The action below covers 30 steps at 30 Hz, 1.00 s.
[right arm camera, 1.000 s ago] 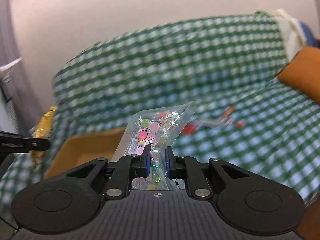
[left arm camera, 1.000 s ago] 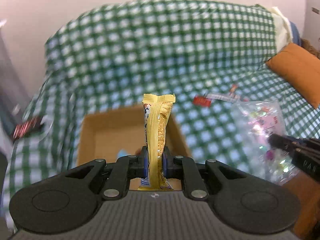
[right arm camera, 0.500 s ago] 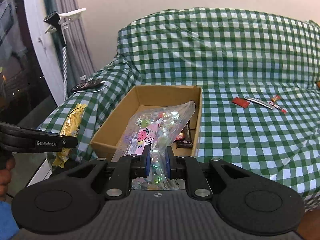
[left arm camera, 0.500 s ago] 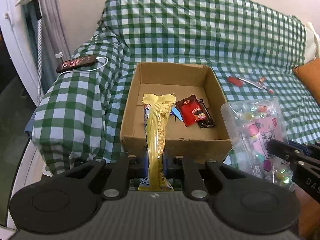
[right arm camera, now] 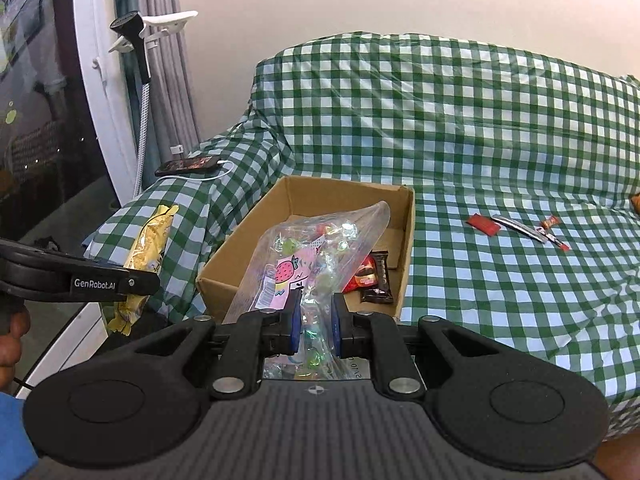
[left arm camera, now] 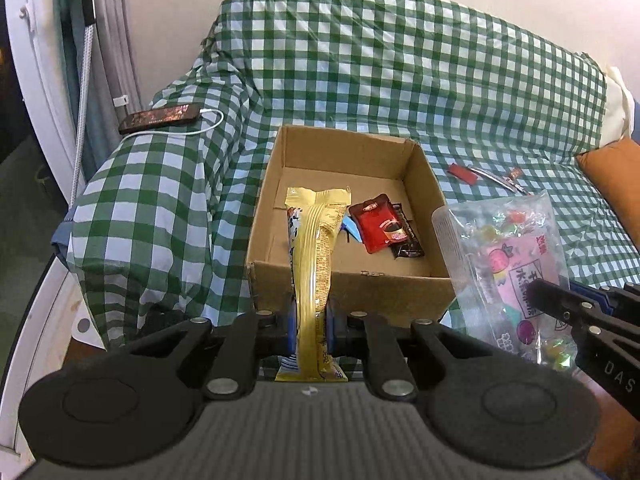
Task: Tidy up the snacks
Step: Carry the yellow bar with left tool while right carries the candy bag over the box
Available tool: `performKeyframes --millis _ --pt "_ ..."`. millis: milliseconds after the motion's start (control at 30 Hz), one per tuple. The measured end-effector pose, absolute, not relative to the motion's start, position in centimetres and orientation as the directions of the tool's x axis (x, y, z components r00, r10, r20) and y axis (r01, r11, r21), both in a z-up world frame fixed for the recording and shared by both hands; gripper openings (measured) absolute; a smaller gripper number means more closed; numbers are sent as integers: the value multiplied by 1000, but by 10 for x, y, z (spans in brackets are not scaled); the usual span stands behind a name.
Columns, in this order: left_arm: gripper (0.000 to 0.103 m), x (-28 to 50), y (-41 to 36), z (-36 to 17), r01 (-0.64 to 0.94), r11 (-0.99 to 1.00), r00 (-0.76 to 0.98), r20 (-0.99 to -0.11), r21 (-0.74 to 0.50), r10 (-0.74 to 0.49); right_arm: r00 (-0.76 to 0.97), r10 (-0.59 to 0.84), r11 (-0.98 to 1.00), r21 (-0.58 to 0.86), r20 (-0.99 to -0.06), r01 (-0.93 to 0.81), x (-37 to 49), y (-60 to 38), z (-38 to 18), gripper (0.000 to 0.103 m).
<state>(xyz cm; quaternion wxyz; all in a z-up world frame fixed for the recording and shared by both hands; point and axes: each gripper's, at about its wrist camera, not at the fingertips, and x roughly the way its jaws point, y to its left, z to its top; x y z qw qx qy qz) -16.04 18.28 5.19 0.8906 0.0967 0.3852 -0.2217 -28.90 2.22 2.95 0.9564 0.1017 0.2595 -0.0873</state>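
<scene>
Ahead of the left gripper [left arm camera: 311, 330], an open cardboard box [left arm camera: 420, 168] is seen on a green checked sofa cover [left arm camera: 400, 72]. A gold snack bar [left arm camera: 316, 264] is clamped upright between the blue pads, just short of the box's near wall. Inside the box a red packet [left arm camera: 376, 224] and a dark wrapper [left arm camera: 408, 236] are already laid; a blue scrap beside them cannot be identified. Three small wrapped items [left arm camera: 486, 172] are left on the cover to the right, so the sorting is judged partly done. A phone [left arm camera: 160, 117] is plugged in on the armrest. "DAS" is read on the neighbouring tool.

From the right wrist view, the right gripper [right arm camera: 316, 328] is closed on a clear candy bag [right arm camera: 312, 256], held over the box's near edge. A pink label with a strawberry and Chinese characters is carried by the bag; the text is too small to read. "GenRobot.AI" is printed on the left tool's finger.
</scene>
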Motion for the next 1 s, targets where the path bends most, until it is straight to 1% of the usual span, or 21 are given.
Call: performKeyframes --millis 233,467,800,1000 --pt "15 -150 177 41 470 883 573 -758 -8 -312 833 -101 966 147 -544 213 -278 17 24 16" --pt "15 -127 166 22 475 880 511 -807 -23 -297 810 -97 966 141 -578 216 -259 8 15 16" --pt "15 -68 143 1 466 885 446 -861 -10 -245 772 -61 956 186 -633 228 -203 -3 1 16" --pt "15 -26 120 -8 470 883 435 -874 13 -219 763 -44 946 218 -645 238 -163 -55 -15 16"
